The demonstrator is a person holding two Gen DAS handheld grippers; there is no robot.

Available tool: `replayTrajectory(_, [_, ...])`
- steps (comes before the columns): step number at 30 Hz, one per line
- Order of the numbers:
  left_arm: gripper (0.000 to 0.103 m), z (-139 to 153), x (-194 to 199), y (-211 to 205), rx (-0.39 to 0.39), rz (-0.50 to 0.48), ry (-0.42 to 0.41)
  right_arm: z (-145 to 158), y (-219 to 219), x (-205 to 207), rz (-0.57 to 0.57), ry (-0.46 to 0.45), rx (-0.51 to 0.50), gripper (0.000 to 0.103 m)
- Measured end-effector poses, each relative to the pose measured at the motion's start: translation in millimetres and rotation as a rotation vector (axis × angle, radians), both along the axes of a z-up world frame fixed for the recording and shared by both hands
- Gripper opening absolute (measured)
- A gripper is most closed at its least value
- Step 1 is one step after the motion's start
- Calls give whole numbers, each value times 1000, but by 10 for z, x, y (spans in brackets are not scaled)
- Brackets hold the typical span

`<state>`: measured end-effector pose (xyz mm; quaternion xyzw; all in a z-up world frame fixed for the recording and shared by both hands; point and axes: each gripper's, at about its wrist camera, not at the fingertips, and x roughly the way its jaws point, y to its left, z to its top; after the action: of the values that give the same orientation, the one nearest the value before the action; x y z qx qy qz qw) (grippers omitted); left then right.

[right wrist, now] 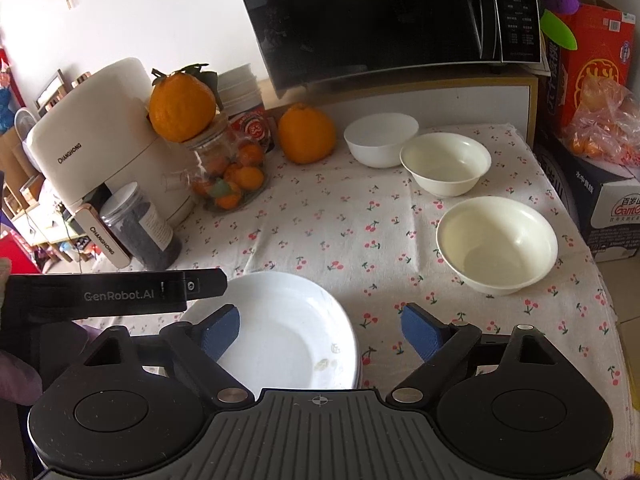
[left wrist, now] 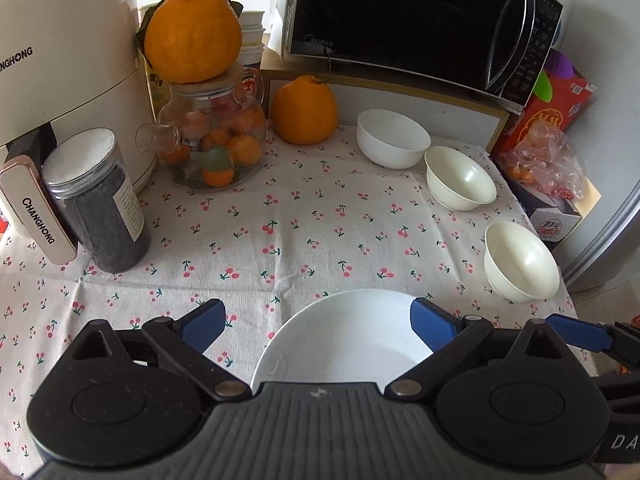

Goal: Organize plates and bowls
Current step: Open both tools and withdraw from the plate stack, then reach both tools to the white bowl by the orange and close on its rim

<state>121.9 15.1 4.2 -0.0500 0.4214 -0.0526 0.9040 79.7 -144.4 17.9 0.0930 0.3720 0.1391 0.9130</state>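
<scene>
A white plate lies on the cherry-print tablecloth near the front edge. Three bowls stand at the right: a white one at the back, a cream one in the middle, a cream one nearest. My left gripper is open and empty, its fingers on either side of the plate's far part. My right gripper is open and empty, over the plate's right edge. The left gripper's body shows in the right wrist view, at the plate's left.
A microwave sits on a shelf at the back. An air fryer, a dark jar, a glass jar of small oranges topped by a big orange, and another orange crowd the left. Boxes stand at the right.
</scene>
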Motion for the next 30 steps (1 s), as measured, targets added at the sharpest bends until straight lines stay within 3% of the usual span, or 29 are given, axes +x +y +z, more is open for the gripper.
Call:
replayTrajectory(17, [101, 85, 509, -157, 2, -18, -2, 214, -295, 551, 2, -46, -41, 91])
replayTrajectory(30, [102, 3, 1303, -323, -36, -59, -77, 182, -688, 1468, -10, -37, -3, 91])
